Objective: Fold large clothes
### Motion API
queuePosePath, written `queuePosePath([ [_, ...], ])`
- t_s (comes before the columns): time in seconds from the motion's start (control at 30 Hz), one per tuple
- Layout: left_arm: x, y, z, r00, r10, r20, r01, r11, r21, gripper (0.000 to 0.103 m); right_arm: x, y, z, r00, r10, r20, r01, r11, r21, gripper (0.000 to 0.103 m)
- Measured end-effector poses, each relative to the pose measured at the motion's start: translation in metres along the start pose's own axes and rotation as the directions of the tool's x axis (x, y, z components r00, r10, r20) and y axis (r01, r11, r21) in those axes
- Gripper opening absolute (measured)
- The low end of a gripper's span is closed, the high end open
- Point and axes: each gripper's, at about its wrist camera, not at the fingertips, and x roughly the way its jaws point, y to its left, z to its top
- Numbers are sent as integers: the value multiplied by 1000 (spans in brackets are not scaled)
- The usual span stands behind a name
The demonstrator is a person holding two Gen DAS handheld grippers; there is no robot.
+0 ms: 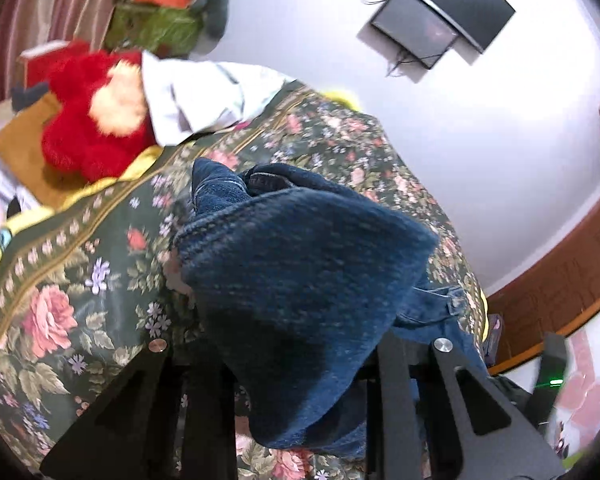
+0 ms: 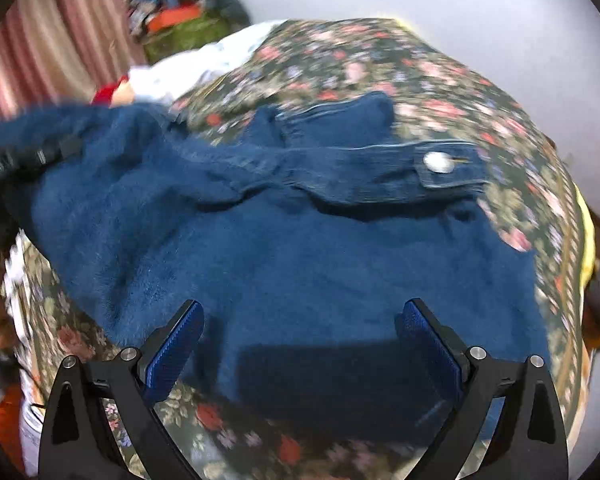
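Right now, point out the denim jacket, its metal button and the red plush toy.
denim jacket (image 2: 300, 264): right wrist view, on the flat blue body panel.
metal button (image 2: 439, 162): right wrist view, on the button's shiny face.
red plush toy (image 1: 80, 120): left wrist view, on its red fur.

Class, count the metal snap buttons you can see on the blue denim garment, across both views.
1: a silver snap button on the denim garment's band, seen from the right wrist. Folds may hide others.

Left gripper (image 1: 300, 400) clamped on a fold of blue denim garment (image 1: 300, 288), fabric draped over the fingers (tips hidden), floral bedspread (image 1: 60, 320) beneath, red plush toy (image 1: 88, 120) and white cloth (image 1: 204, 96) beyond
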Motion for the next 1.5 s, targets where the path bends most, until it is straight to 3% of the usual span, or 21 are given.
queuePosePath([
  [0.17, 2, -24, 1, 1000, 4, -17, -2, 997, 81, 21, 28, 11, -6, 998, 12, -54, -12, 1000, -7, 100],
  [0.33, -2, -55, 0, 1000, 3, 2, -3, 989, 145, 21, 13, -2, -7, 994, 76, -72, -76, 997, 11, 100],
  [0.5, -4, -113, 1, 999, -31, 32, 22, 969, 244, 20, -43, -53, -27, 995, 93, 43, -98, 988, 123, 100],
  [0.63, 1, -175, -8, 997, -75, 36, 59, 938, 342, 20, -91, -109, -54, 991, 33, 128, -64, 968, 244, 100],
  [0.77, 13, -246, -36, 991, -136, 0, 122, 886, 446, 18, -134, -162, -82, 983, -48, 176, -18, 935, 353, 100],
  [0.93, 50, -303, -96, 981, -133, -145, 190, 823, 536, 16, -171, -220, -126, 974, -106, 198, -5, 870, 492, 100],
  [1.0, 63, -313, -123, 972, -109, -207, 209, 803, 558, 15, -179, -234, -140, 974, -114, 196, -7, 850, 527, 100],
  [1.17, 83, -332, -197, 962, -13, -273, 205, 692, 692, 15, -191, -254, -171, 973, -139, 186, 10, 824, 567, 100],
  [1.3, 82, -336, -220, 952, 3, -305, 232, 645, 728, 15, -192, -264, -188, 975, -142, 173, 11, 803, 596, 100],
  [1.4, 90, -339, -230, 943, 61, -328, 230, 595, 770, 16, -192, -269, -195, 977, -130, 170, -4, 786, 619, 100],
  [1.5, 93, -336, -229, 937, 64, -343, 242, 590, 771, 22, -197, -266, -198, 976, -115, 185, -26, 782, 623, 100],
])
